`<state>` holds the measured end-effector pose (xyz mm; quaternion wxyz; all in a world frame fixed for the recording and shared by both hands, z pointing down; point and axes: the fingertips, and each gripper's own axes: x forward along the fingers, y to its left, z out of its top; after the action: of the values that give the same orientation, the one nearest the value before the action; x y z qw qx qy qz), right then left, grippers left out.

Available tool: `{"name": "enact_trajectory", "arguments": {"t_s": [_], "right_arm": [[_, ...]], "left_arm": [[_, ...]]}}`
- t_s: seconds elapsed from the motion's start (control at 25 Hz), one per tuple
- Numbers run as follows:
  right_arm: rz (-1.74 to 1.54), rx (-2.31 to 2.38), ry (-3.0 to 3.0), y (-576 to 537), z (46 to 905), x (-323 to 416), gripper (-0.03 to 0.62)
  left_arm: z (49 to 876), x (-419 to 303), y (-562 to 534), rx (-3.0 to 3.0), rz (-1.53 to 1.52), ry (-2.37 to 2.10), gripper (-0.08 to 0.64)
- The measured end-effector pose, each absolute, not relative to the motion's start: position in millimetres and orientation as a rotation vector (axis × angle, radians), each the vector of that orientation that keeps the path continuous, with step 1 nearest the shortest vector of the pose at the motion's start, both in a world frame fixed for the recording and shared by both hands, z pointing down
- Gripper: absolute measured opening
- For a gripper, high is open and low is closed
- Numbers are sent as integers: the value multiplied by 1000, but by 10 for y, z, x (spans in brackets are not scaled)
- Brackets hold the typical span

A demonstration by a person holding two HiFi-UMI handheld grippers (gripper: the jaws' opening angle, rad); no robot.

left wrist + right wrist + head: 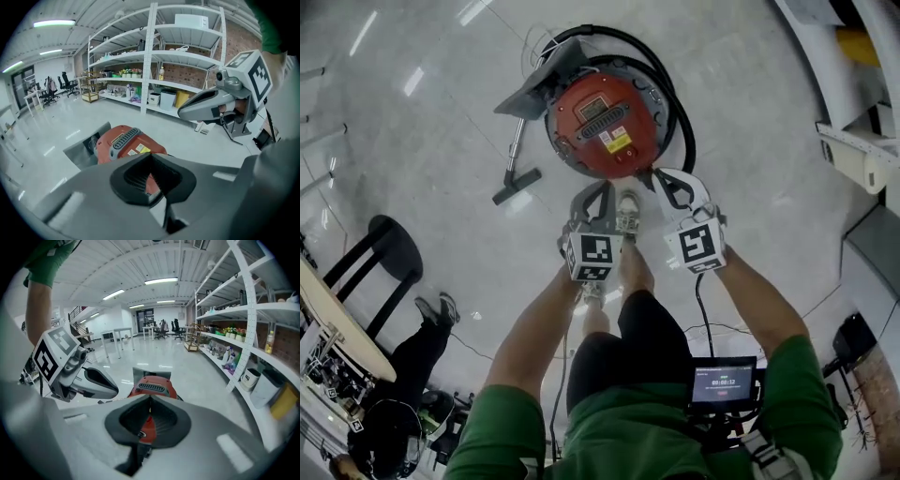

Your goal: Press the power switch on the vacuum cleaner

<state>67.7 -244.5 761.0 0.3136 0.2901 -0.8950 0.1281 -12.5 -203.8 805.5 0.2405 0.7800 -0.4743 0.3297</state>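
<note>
Head view is showing a wide, glossy grey floor [412,141] spreading out beneath both sets of jaws, and from the left gripper view I am seeing white shelving [154,56] standing far beyond the tips. The red vacuum cleaner [581,145] is sitting on the floor just ahead of both pairs of jaws, with its black hose [680,112] curling round the far side of it and its wand and floor nozzle [516,180] lying off to the left of the left jaws. The person is holding the left gripper [598,190] clenched on nothing, its tips meeting and the red body showing through the hollow behind them. The right gripper [666,178] is likewise closed and empty, its tips hanging right at the near rim of the vacuum cleaner. A shoe [627,211] is showing between the two grippers. A yellow label [619,142] is sitting on the red top, just beyond the tips; I cannot pick out the power switch.
</note>
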Motion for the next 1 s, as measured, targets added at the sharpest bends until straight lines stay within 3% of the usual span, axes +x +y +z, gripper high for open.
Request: {"name": "enact_trajectory", "arguments": {"t_s": [1.0], "right_arm": [[174, 1174, -2428, -1095, 4845, 796, 3]], "left_arm": [[5138, -760, -896, 2364, 437, -1588, 8]]}}
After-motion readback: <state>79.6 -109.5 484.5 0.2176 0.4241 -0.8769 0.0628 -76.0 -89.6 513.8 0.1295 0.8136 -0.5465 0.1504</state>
